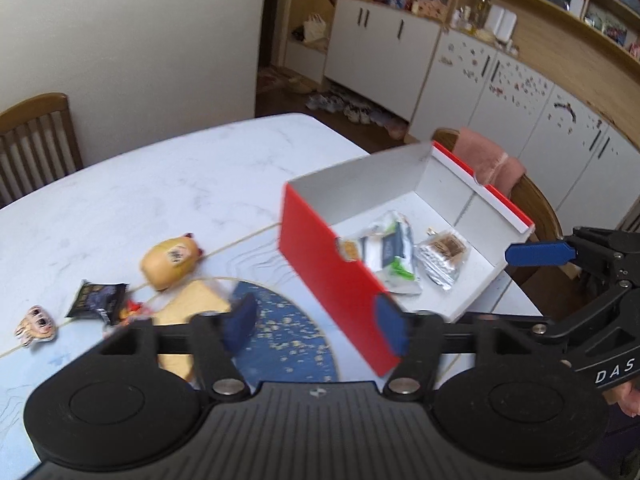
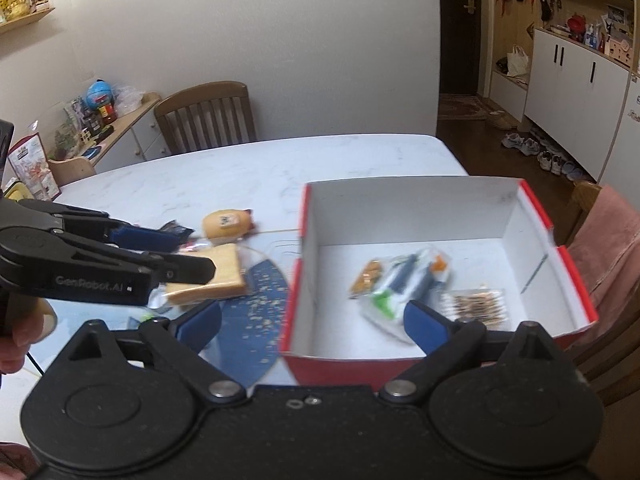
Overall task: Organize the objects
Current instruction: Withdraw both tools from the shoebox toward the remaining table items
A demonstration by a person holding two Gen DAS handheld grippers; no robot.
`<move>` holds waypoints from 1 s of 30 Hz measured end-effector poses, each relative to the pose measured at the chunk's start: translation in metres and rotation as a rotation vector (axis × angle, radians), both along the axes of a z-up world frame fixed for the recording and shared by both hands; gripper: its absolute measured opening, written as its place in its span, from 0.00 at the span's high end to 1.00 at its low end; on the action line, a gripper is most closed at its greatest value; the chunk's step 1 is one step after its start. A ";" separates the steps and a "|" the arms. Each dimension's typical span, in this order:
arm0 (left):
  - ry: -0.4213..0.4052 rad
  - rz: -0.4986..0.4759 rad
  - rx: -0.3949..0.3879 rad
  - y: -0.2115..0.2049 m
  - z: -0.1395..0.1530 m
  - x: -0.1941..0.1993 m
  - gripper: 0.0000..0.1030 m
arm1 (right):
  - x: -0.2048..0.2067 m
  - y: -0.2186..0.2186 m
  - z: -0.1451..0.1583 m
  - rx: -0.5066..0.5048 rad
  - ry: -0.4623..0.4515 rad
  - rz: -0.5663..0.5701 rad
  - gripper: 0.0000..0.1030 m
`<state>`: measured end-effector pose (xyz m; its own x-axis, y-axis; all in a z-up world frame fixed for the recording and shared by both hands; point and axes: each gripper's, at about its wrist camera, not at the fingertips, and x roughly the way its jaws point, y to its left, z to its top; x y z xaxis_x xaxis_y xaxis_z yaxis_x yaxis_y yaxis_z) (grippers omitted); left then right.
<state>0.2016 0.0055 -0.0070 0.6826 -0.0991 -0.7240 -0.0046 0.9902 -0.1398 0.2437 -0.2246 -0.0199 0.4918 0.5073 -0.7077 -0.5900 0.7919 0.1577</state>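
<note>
A red box (image 1: pixel 320 264) (image 2: pixel 400 208) with a white inside stands on the table's right side. A green-and-white packet (image 1: pixel 390 256) (image 2: pixel 400 288) and a clear packet of brown snacks (image 1: pixel 444 256) (image 2: pixel 476 304) lie in it. Left of the box lie a bread slice (image 1: pixel 192 304) (image 2: pixel 216 276), a yellow bun-shaped toy (image 1: pixel 170 262) (image 2: pixel 226 222), a dark packet (image 1: pixel 96 298) and a small face figure (image 1: pixel 36 324). My left gripper (image 1: pixel 316 324) (image 2: pixel 176 254) is open above the blue mat beside the box's left wall, holding nothing. My right gripper (image 2: pixel 312 328) is wide open and empty over the box's near edge; one of its blue pads (image 1: pixel 540 254) shows at the box's right.
A blue speckled mat (image 1: pixel 288 332) (image 2: pixel 256 304) lies under the bread. A wooden chair (image 2: pixel 208 116) stands at the far side, and another with a pink cloth (image 2: pixel 608 248) at the right. The marble table (image 1: pixel 180 184) ends just past the box. A cluttered sideboard (image 2: pixel 104 120) is far left.
</note>
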 end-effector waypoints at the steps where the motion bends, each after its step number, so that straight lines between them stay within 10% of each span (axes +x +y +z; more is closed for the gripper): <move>1: -0.005 0.002 0.001 0.005 0.000 -0.005 0.33 | -0.003 0.005 0.001 0.001 -0.002 0.001 0.02; 30: -0.104 0.219 0.000 0.170 -0.029 -0.094 0.01 | -0.049 0.129 -0.024 -0.055 0.024 0.124 0.00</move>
<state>0.1079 0.1760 -0.0362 0.7586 0.0592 -0.6489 -0.2047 0.9671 -0.1511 0.1951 -0.0958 -0.0442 0.4108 0.5229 -0.7469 -0.6802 0.7212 0.1308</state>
